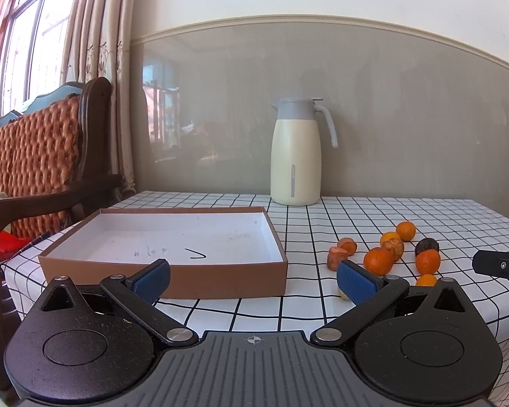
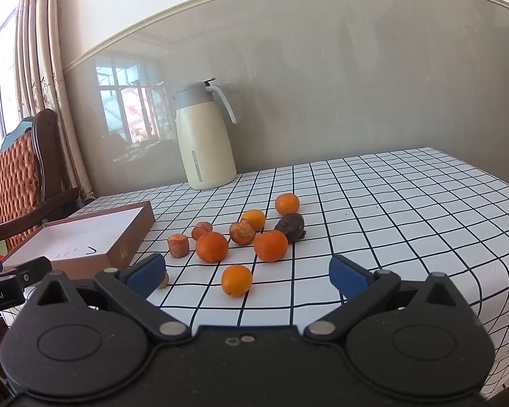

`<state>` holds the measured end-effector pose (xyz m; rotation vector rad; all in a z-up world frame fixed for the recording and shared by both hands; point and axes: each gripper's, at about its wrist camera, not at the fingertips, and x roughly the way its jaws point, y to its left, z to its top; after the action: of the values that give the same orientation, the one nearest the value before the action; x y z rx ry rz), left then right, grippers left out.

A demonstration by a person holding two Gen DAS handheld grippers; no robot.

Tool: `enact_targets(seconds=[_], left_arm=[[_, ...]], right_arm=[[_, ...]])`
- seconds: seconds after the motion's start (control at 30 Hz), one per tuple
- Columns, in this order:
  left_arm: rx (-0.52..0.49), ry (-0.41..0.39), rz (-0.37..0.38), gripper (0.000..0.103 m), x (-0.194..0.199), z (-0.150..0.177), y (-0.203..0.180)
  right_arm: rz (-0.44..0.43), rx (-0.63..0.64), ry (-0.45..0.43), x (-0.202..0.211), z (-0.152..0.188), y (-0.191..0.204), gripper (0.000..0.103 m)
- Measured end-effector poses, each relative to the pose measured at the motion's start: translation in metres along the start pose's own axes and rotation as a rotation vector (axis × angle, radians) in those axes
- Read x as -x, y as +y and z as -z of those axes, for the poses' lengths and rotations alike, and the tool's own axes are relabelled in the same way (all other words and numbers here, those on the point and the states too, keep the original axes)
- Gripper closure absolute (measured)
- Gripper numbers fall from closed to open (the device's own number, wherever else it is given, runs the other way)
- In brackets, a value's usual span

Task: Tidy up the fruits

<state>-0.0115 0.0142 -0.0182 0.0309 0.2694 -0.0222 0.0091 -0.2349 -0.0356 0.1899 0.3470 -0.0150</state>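
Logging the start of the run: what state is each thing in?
Box: open, empty.
Fruits: loose on the cloth, none boxed.
Jug: upright, lid shut.
Left gripper: open, empty.
Right gripper: open, empty.

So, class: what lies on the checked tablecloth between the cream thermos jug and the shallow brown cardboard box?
Nothing. In the left wrist view, only bare checked tablecloth separates the cream thermos jug from the shallow brown cardboard box.

Cream thermos jug (image 1: 295, 156) upright on checked tablecloth (image 2: 407, 203), against grey wall. Wooden chair (image 1: 44, 156), orange woven back, beside curtain (image 1: 98, 34), window (image 1: 23, 34).
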Motion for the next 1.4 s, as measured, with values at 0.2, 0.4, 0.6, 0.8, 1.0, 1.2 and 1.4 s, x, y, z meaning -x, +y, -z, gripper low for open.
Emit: enact_targets(seconds=[0.2,0.4,0.6,0.8,1.0,1.2,1.4], left_arm=[[0.009,-0.016,-0.001,0.0,0.001,-0.001,0.002],[0.015,-0.032,-0.004,0.0,0.002,0.0,0.001],[0.017,-0.039,-0.003,0.0,0.002,0.0,-0.001],[0.008,-0.039,-0.005,0.0,0.001,0.0,-0.004],[-0.001,-0.033,-0.002,0.0,0.001,0.001,-0.006],[-0.009,-0.022,-0.001,0.0,0.0,0.001,-0.007],[-0.016,-0.006,0.009,0.0,-0.002,0.002,-0.009]], right_arm=[[0.003,0.014,-0.01,0.002,0.0,0.003,0.006],[0.004,0.015,-0.02,0.003,-0.001,0.002,0.006],[0.007,0.033,-0.04,0.006,0.0,0.005,0.006],[0.006,0.049,-0.037,0.006,0.0,0.007,0.006],[0.006,0.046,-0.035,0.006,-0.001,0.006,0.006],[0.007,0.045,-0.035,0.005,0.0,0.006,0.006],[0.02,0.049,-0.046,0.005,0.002,0.008,0.006]])
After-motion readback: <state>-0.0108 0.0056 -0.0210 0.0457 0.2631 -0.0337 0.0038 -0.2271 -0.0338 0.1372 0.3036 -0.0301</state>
